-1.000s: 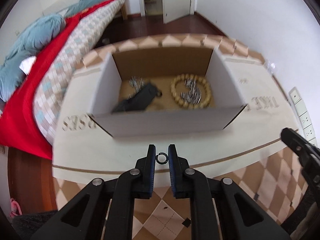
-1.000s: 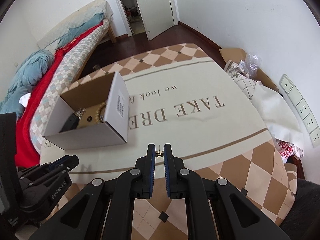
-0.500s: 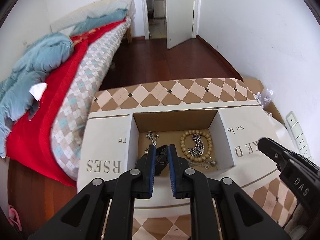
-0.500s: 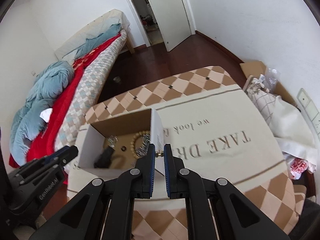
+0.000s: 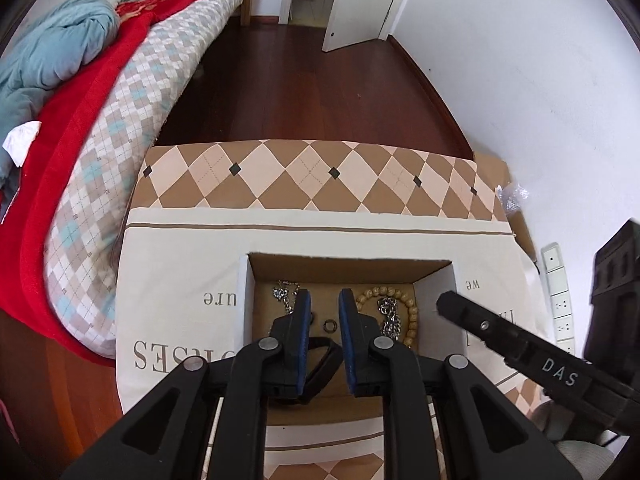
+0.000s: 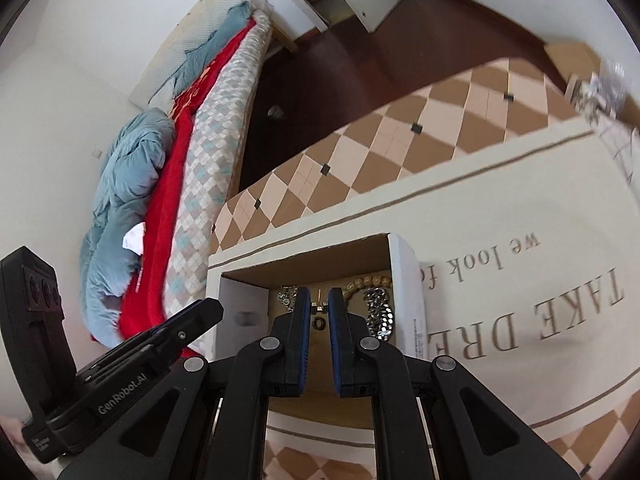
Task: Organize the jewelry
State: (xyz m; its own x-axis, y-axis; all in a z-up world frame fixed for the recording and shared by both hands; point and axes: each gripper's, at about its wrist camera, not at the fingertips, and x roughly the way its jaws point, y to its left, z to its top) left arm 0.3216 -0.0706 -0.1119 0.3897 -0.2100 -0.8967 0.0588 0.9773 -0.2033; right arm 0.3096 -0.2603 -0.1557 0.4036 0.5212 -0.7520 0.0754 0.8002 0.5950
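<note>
An open cardboard box stands on the tablecloth. Inside lie a wooden bead bracelet, a silver chain bracelet, another silver chain and a black band. My left gripper is open above the box; a small ring lies free on the box floor below it. My right gripper is over the box, shut on a small gold earring.
The tablecloth with printed letters covers the table. A bed with red and blue bedding stands to the left. Cardboard and plastic wrap lie at the table's far right. Wall sockets are at right.
Both grippers rose and moved over the box. My left gripper opened and the ring dropped onto the box floor. My right gripper still holds the earring.
</note>
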